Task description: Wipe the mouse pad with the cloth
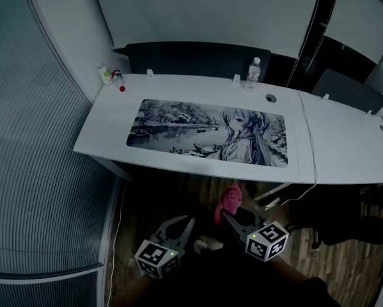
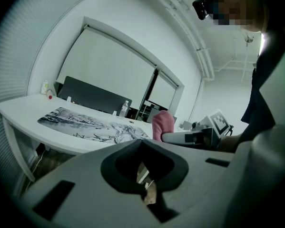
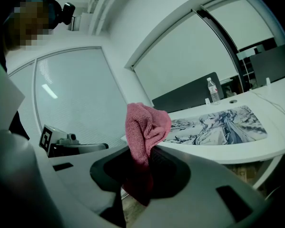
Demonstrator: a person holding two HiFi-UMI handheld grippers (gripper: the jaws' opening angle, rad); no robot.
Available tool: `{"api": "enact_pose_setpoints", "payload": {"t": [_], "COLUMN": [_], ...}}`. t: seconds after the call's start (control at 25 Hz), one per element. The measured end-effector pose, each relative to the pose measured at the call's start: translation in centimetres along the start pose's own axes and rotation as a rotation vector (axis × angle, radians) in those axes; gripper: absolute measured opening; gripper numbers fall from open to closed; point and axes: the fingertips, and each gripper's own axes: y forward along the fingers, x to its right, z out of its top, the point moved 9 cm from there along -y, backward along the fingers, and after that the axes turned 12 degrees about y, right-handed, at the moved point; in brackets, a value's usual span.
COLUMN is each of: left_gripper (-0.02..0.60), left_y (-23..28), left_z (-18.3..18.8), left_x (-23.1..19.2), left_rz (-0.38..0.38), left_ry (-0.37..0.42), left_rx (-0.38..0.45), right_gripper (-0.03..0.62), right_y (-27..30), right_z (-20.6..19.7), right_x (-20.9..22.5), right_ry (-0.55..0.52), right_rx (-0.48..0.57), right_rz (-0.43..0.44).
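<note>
A long mouse pad printed with a grey anime picture lies flat on the white desk. Both grippers hang below the desk's near edge, above the floor. My right gripper is shut on a pink cloth, which stands bunched up out of its jaws. My left gripper is shut, with nothing between its jaws. Neither gripper touches the pad.
A water bottle and a round cable hole sit at the desk's back right. Small bottles stand at the back left corner. A second desk adjoins on the right. Dark chairs lie behind, a glass wall to the left.
</note>
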Motion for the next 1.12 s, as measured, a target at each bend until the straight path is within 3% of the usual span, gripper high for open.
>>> {"api": "enact_pose_setpoints", "payload": {"t": [0.48,1.12], "left_gripper": [0.006,0.006], "left_y": [-0.7,-0.6], "left_z": [-0.9,-0.5], "left_x": [0.9,1.0], "left_rz": [-0.009,-0.006], "left_ry": [-0.030,-0.002], "left_rx": [0.000,-0.006], "right_gripper": [0.107,0.107], "right_y": [-0.9,-0.7], "right_z": [-1.4,-1.1], "right_x": [-1.0,-1.0], "right_ry": [-0.019,-0.023], "right_rx": [-0.026,-0.029], "right_rz": [-0.001,0.016]}}
